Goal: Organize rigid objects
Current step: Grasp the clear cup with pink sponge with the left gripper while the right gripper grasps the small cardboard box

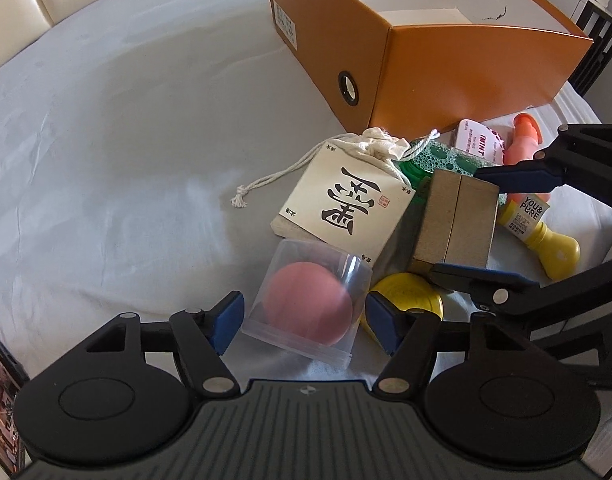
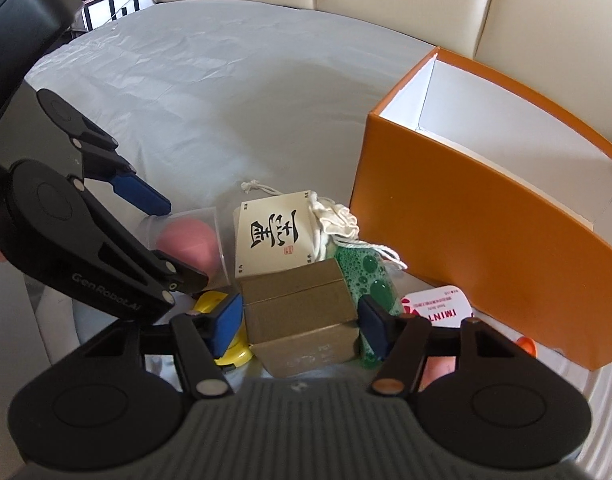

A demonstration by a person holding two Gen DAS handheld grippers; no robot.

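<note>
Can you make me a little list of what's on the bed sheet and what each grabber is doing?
surface: white sheet
box: orange box, open top, upright
left hand-held gripper: around clear case with pink ball, pads not pressing
right hand-held gripper: around brown cardboard box, pads very near its sides, contact unclear
beside: cloth pouch with card, green sponge, yellow bottle

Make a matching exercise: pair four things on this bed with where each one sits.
1. pink ball in clear cup
2. brown cardboard box
3. drawstring pouch
4. orange box

a. stands open behind the pile
b. between the left hand-held gripper fingers
c. between the right hand-held gripper fingers
d. lies between cup and orange box

1-b, 2-c, 3-d, 4-a
</note>
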